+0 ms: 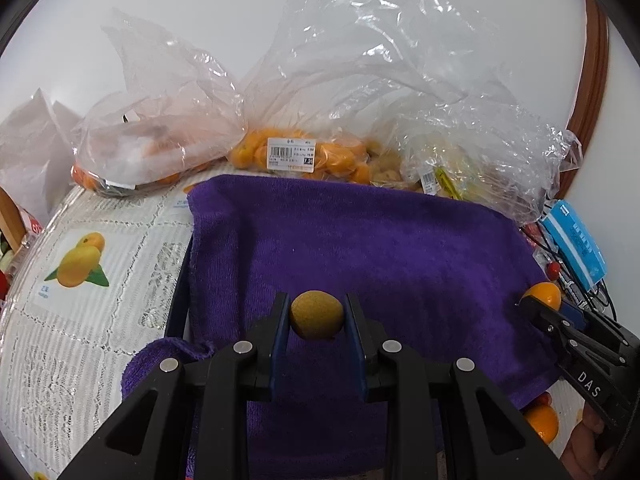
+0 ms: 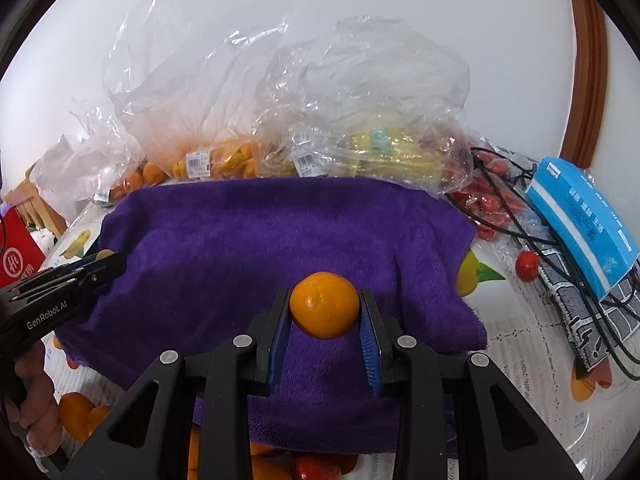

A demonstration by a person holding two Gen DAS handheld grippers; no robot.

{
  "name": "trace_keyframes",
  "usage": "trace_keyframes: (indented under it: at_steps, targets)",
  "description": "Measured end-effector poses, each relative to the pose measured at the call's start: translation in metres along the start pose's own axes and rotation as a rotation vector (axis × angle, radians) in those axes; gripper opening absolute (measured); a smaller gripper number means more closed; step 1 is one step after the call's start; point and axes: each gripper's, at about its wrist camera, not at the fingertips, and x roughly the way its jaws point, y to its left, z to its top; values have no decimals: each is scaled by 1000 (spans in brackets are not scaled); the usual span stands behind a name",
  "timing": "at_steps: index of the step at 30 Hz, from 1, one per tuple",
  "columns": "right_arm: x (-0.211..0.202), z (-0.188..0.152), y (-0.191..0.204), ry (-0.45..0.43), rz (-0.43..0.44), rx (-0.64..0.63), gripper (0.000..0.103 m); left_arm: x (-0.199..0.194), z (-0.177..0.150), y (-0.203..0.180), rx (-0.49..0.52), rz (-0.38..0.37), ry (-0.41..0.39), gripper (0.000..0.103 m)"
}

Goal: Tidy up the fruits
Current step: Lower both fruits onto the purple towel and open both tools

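Both grippers loaded, over the purple towel spread on the counter.

- Left gripper: fingers clenched on a small tan-brown round fruit, rough skin, maybe a longan; held clear above the towel, shadow under it. Seen from right wrist view, this gripper sits at the towel's left edge.
- Right gripper: fingers grasping a small orange, pads pressed on both sides. Left wrist view shows it over the towel's right edge.
- Towel surface: bare. No fruit laid on it yet, as far as either view shows.

Stock at rear, along the wall: clear plastic bags, still bunched & mostly full. One w/ small oranges + price label, one w/ pale tan fruits next to it, one w/ yellow fruit (bananas?) on the right. Another bag far left w/ orange fruit in a tray. Red fruits loose by black cables, near a blue box. A few oranges lie loose at the near edge of the towel, low in the right wrist view.

Progress, judged: early. Two fruits picked, one per hand, neither put down. No sorted groups visible anywhere. Left to do: set these two down in separate spots, then work thru the bags by kind. Bulk of the job remains.

Destination unclear: no bowl or tray for sorting in view; towel is the likely landing area.
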Motion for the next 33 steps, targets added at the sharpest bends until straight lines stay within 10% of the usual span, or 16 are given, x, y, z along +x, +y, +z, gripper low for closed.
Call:
trace_keyframes:
  at_steps: [33]
  targets:
    - [-9,-1,6,3,-3,-12,39,0,-2,2,-8,-1,1,30]
